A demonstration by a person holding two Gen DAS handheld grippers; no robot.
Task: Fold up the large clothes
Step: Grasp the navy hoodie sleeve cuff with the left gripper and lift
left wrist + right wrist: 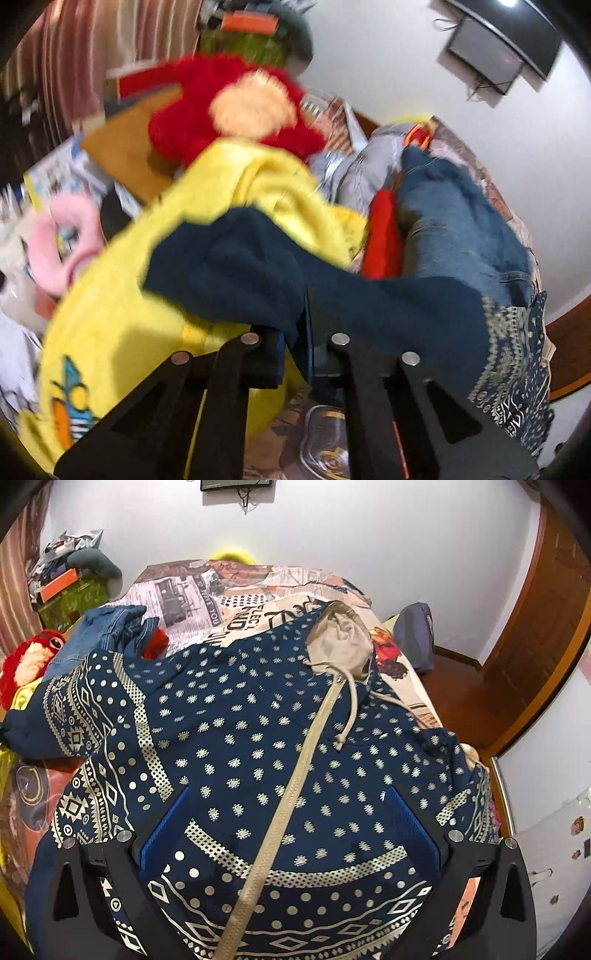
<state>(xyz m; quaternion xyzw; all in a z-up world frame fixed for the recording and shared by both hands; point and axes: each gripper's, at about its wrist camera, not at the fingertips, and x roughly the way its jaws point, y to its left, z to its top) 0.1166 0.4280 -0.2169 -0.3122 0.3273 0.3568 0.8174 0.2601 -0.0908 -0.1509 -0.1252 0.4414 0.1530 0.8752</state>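
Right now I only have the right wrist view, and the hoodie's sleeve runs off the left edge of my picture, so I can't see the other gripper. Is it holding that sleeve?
Observer: Yes. The left gripper is shut on the plain navy cuff end of the sleeve.
Operator: What is under the cuff there?
Observer: A yellow garment with a cartoon print near its lower edge, bunched up beneath the sleeve.
Operator: Is anything else close by on that side?
Observer: A pink ring-shaped plush lies further left in that view, apart from the sleeve.
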